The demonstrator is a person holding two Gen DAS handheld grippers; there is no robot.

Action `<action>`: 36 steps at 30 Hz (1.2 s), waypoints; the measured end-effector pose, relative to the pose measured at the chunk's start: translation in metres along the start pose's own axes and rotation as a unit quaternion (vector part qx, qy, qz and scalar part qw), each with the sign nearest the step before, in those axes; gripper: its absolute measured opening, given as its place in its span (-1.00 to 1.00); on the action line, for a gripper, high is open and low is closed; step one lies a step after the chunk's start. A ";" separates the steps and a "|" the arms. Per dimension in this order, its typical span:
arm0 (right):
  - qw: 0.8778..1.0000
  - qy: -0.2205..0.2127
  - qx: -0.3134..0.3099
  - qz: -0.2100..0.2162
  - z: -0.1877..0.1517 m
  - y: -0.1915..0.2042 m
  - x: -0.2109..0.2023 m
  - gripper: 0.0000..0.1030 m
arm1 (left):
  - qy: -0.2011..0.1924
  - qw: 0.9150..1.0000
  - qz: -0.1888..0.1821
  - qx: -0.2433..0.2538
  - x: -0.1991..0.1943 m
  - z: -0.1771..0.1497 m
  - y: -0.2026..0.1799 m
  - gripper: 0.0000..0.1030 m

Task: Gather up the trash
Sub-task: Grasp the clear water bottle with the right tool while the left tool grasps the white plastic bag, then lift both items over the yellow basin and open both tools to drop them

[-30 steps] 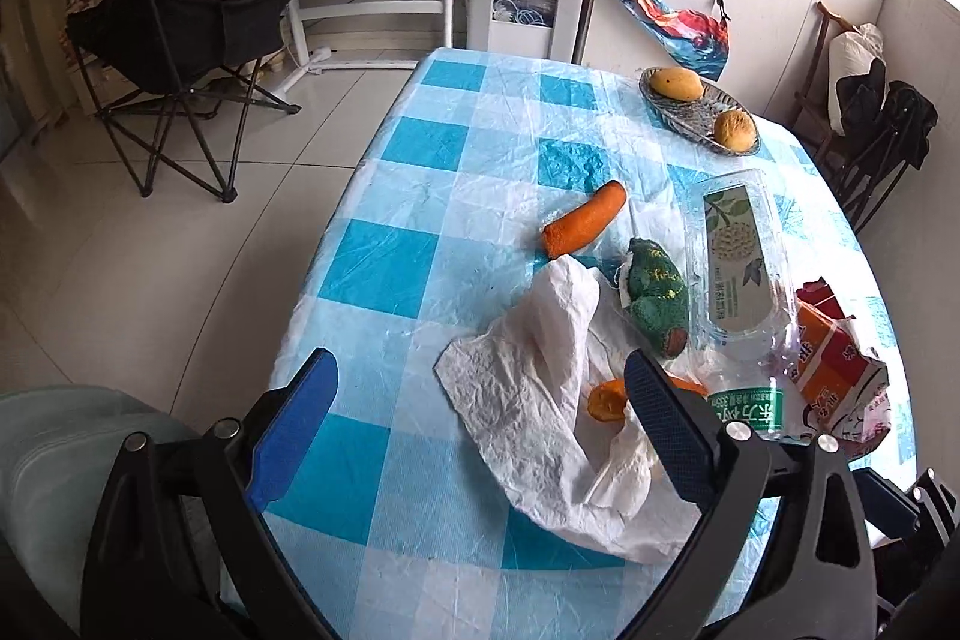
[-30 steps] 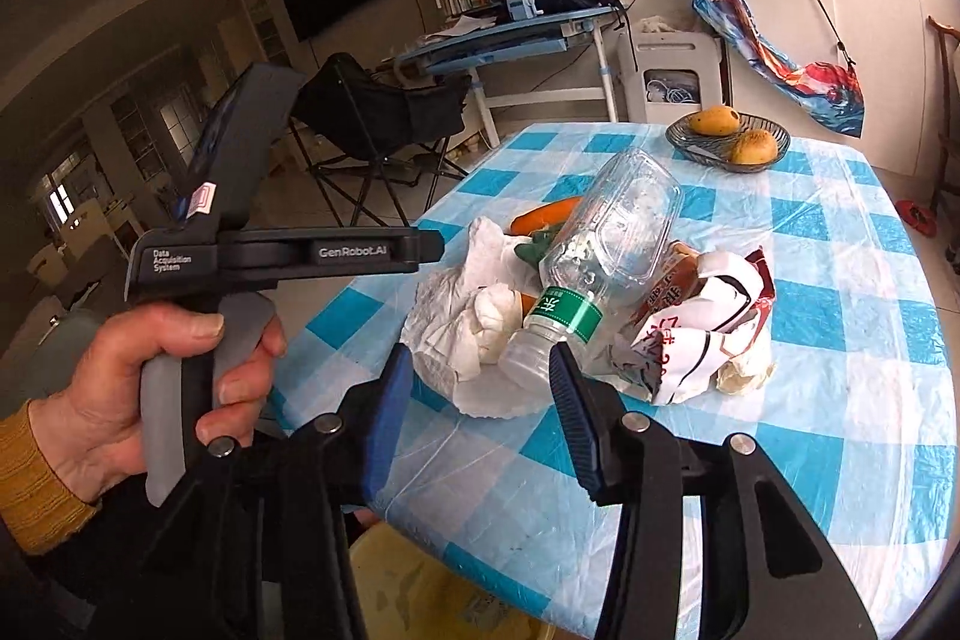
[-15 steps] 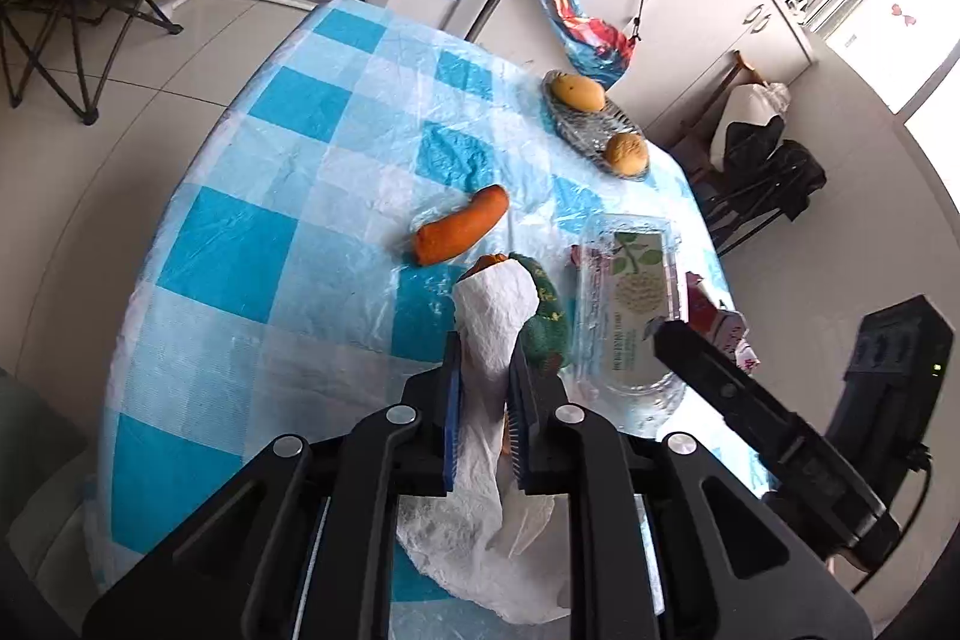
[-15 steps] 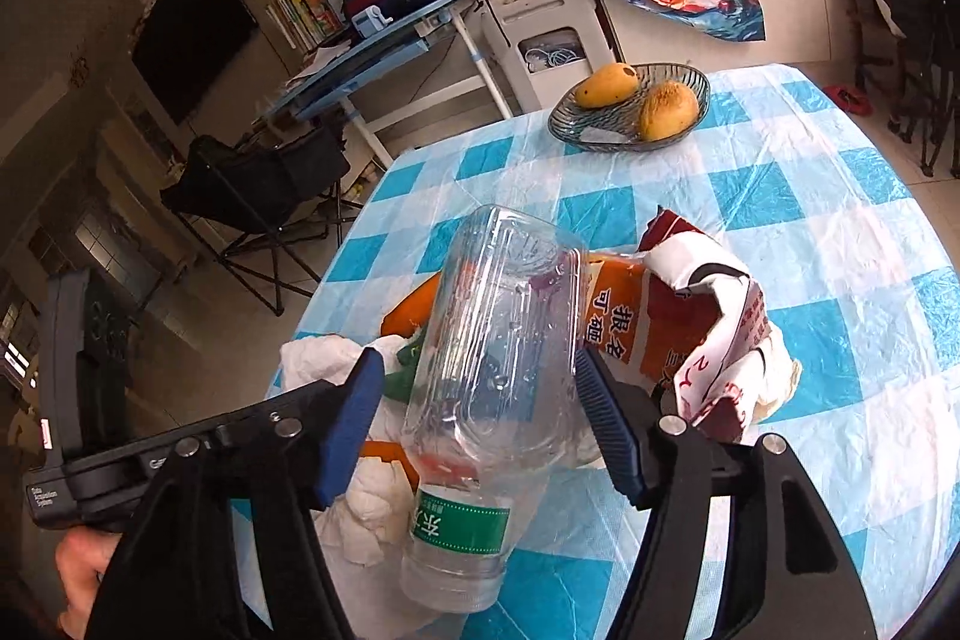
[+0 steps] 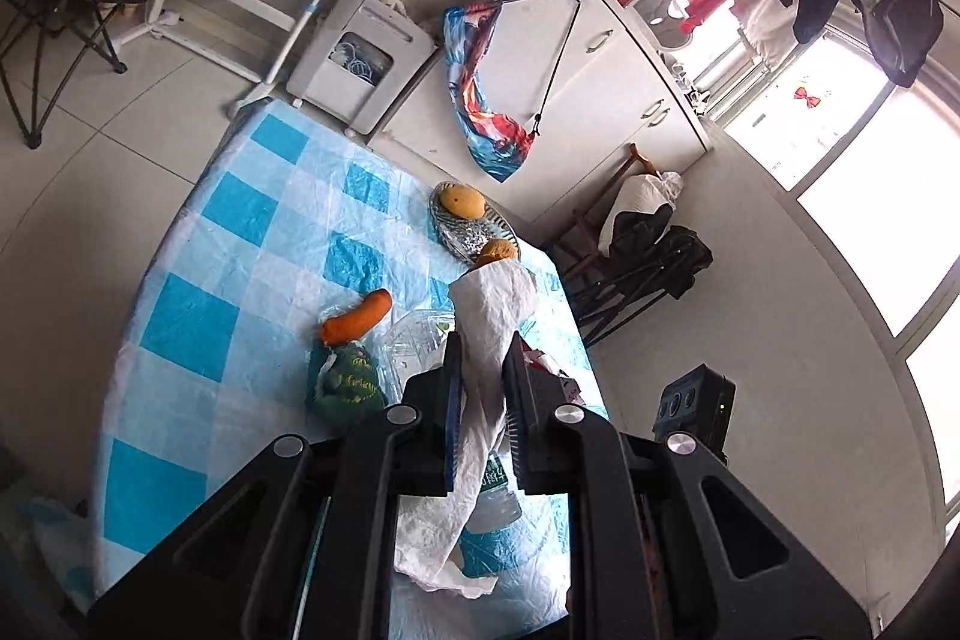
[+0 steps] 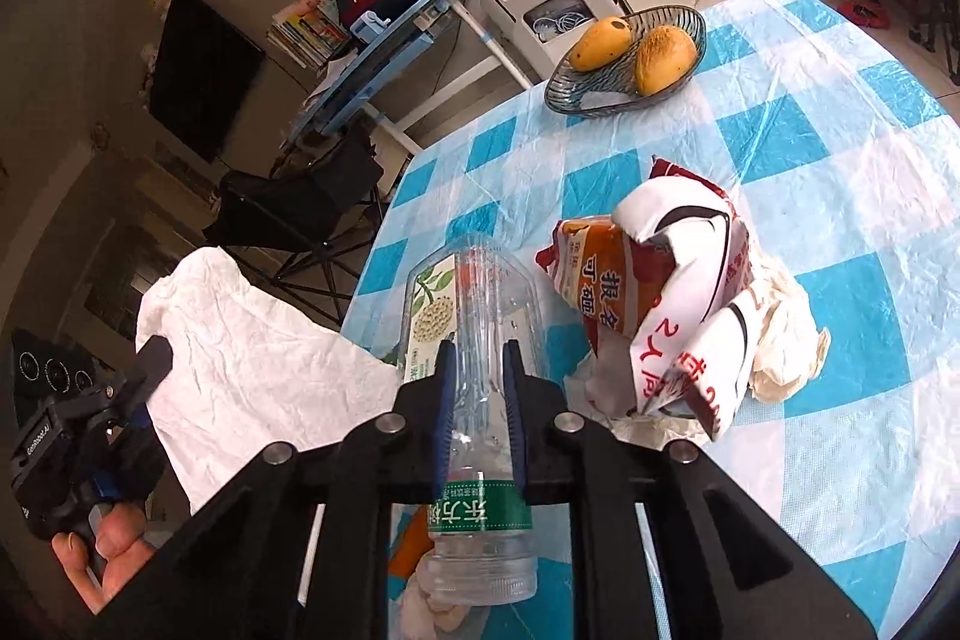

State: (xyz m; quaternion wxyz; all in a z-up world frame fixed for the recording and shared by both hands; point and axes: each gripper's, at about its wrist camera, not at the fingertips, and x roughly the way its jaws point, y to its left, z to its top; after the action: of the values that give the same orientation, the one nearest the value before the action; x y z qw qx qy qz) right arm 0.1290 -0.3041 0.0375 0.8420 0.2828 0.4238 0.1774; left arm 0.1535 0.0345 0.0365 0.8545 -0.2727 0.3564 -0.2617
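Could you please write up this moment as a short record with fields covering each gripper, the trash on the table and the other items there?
left gripper: shut on white plastic bag, lifted off the table
right gripper: closing, fingers on clear bottle
trash on table: snack wrappers, green packet, clear clamshell box
other items: carrot; two mangoes in glass bowl
surface: blue checked tablecloth

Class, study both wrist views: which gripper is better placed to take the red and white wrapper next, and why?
Neither is free: the left gripper clamps the white plastic bag, the right gripper is closing on the clear bottle. Probably right: the red and white wrapper lies beside its fingers.
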 end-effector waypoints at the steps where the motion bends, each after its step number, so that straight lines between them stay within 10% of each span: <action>1: 1.000 -0.001 -0.012 -0.009 -0.001 0.005 0.002 0.34 | -0.008 1.000 0.004 0.000 -0.006 0.001 0.000 -0.75; 10: 0.975 0.017 -0.176 -0.133 -0.022 0.053 0.042 0.24 | -0.052 0.998 0.023 -0.007 -0.046 0.003 0.004 -0.74; 25: 0.995 -0.040 -0.085 0.017 -0.015 0.054 -0.049 0.11 | -0.072 0.997 -0.001 -0.014 -0.079 -0.018 0.008 -0.74; 36: 0.991 0.030 -0.106 0.071 -0.104 0.083 -0.083 0.11 | -0.055 0.998 0.010 -0.012 -0.108 -0.074 0.006 -0.74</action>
State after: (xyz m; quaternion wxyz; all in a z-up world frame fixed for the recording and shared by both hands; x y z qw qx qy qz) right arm -0.0088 -0.2504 0.0904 0.8394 0.2159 0.4065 0.2890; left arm 0.0334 0.0875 0.0391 0.8719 -0.2936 0.3146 -0.2336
